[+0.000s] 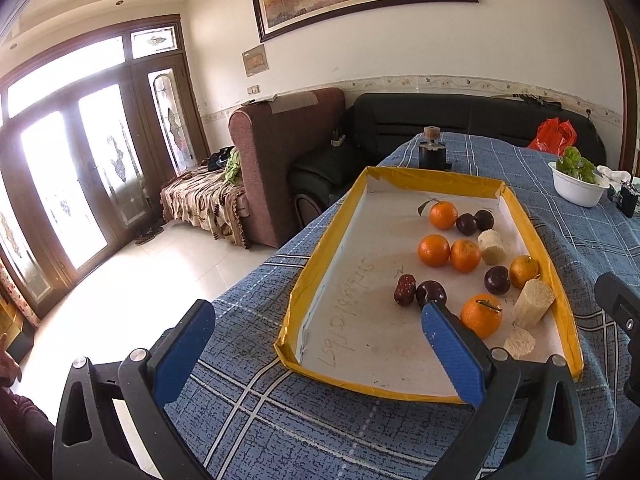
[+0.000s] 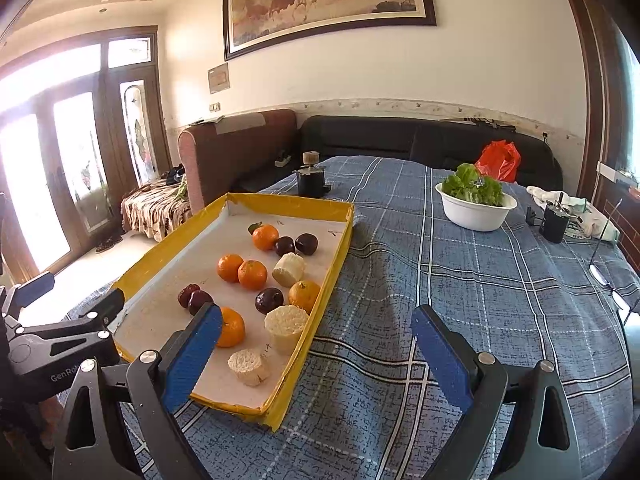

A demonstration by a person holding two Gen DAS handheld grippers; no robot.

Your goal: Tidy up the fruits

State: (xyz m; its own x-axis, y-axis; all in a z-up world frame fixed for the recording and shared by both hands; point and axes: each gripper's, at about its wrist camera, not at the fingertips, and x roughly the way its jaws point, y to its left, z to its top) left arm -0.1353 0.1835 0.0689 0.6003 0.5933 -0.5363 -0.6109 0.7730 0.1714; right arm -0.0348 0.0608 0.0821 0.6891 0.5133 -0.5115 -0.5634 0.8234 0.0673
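**Yellow-rimmed tray holds the fruit; both grippers wait with jaws spread**

Yellow tape edges the tray [image 2: 344, 240], which sits on the blue plaid tablecloth [image 2: 460, 300], and every fruit lies inside it. Five oranges [image 2: 253, 274], dark plums [image 2: 269, 300], a wrinkled red date [image 2: 187, 294] and three pale cut stalk pieces [image 2: 286, 327] are scattered, mostly toward the tray's right wall. The tray's long axis runs away from both cameras toward the black sofa [image 2: 380, 136]. The stalk piece nearest the tray's front edge lies on its side; the one beyond it appears to stand on end.

The left gripper [image 1: 316, 344] hovers over the tray's front left corner, jaws wide apart and empty. The right gripper [image 2: 316, 344] hangs over the tray's front right corner, likewise released and holding nothing.

Risks, as I judge them: round oranges and plums sit touching, so a closing finger could nudge a neighbour and set it rolling. The low cardboard wall may snag a finger. A hard squeeze could bruise a plum.
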